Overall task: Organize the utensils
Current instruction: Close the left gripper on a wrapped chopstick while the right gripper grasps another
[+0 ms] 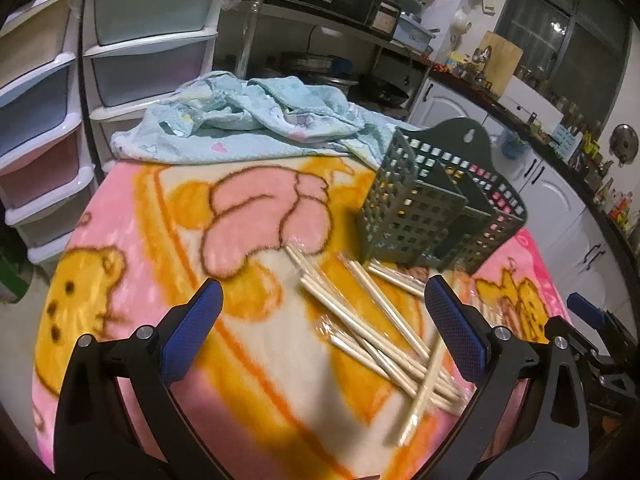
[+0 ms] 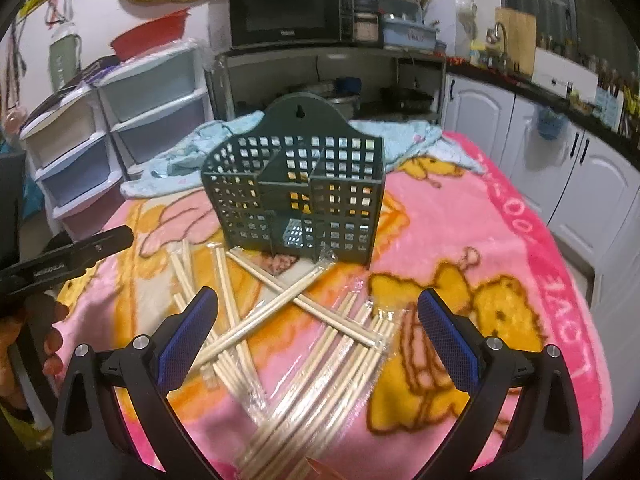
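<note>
Several pairs of wooden chopsticks (image 1: 372,328) in clear wrappers lie scattered and crossed on a pink and yellow cartoon blanket (image 1: 168,216). Behind them stands a dark green perforated utensil holder (image 1: 436,212) with divided compartments, which look empty. My left gripper (image 1: 322,298) is open above the blanket, with the pile under its right side. In the right wrist view, chopsticks (image 2: 296,332) fan out below my open right gripper (image 2: 318,306), and the holder (image 2: 296,196) stands straight ahead. Neither gripper holds anything. The left gripper's black finger (image 2: 76,256) shows at the left edge.
A crumpled light blue cloth (image 1: 256,120) lies at the blanket's far end. Plastic drawer units (image 1: 148,40) stand at the back left, a shelf with a microwave (image 2: 288,8) behind, white kitchen cabinets (image 2: 560,168) on the right. A person's hand (image 2: 36,340) shows at left.
</note>
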